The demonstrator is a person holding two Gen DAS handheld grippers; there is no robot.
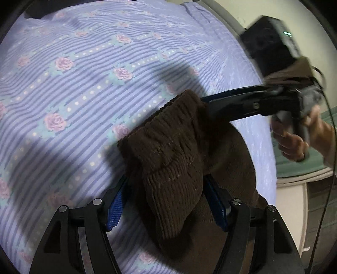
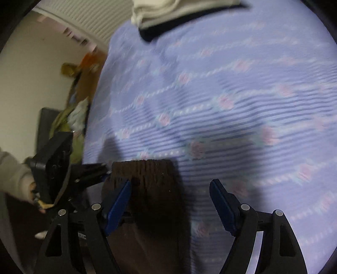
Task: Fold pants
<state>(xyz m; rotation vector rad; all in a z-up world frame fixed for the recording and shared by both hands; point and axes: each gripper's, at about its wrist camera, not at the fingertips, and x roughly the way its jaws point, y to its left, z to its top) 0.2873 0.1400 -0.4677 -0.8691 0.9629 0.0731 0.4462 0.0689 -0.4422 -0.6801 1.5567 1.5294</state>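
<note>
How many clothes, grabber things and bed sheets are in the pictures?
Brown pants: 1
Hand-held grippers: 2, the left hand-held gripper and the right hand-held gripper
Purple flowered bed sheet: 1
Cream and dark folded clothes at the far edge: 1 pile
Total: 5

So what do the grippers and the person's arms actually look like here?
Both grippers, left and right, have black skeletal frames with silver rivets and blue ribbed finger pads. A thin black cable hangs from the right one. Bare skin shows at the right hand; a beige sleeve covers the left arm.
</note>
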